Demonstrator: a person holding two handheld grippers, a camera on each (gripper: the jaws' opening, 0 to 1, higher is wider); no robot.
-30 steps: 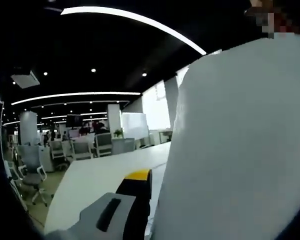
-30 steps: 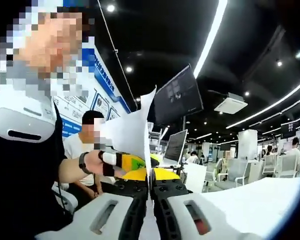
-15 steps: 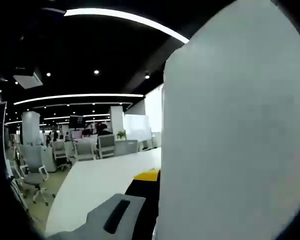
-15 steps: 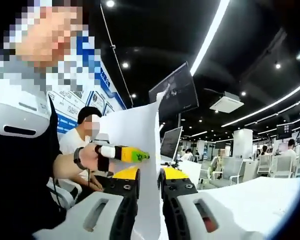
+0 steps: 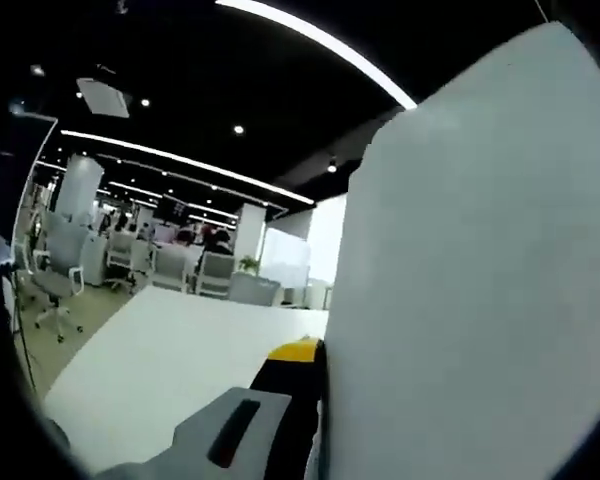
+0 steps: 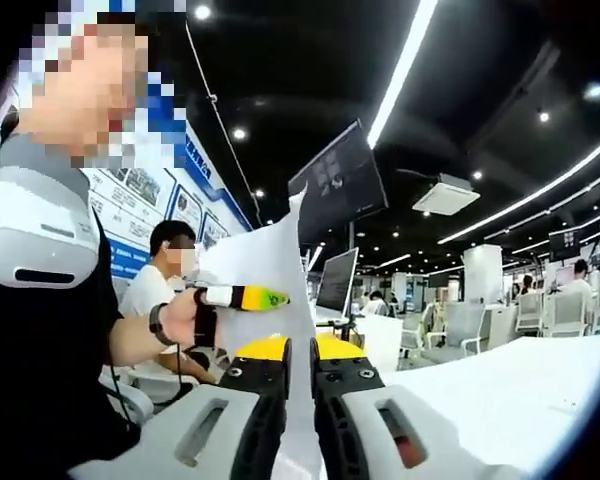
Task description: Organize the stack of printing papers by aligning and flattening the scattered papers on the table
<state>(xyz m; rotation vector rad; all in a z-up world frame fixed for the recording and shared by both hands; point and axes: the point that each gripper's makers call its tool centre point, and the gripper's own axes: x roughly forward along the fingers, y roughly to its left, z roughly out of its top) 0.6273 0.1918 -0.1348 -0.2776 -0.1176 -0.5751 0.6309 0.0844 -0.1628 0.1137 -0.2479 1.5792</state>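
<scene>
A stack of white printing papers (image 6: 268,265) stands upright in the air, seen edge-on in the right gripper view. My right gripper (image 6: 302,348) is shut on its lower edge, one yellow-tipped jaw on each side. In the left gripper view the same papers (image 5: 470,300) cover the right half. My left gripper (image 5: 320,352) is shut on them; its left fingertip (image 5: 294,352) lies against the sheet and the other jaw is hidden behind it. A hand holds the left gripper (image 6: 248,297) against the papers' left face.
A white table (image 5: 160,365) stretches ahead, also at the right in the right gripper view, table (image 6: 500,385). A seated person (image 6: 160,290) is behind the papers. A monitor (image 6: 335,285) and office chairs (image 5: 55,285) stand further off.
The right jaws, spread wider half a second ago, have closed in on the papers again. The left gripper view has tilted, and the papers stay held upright.
</scene>
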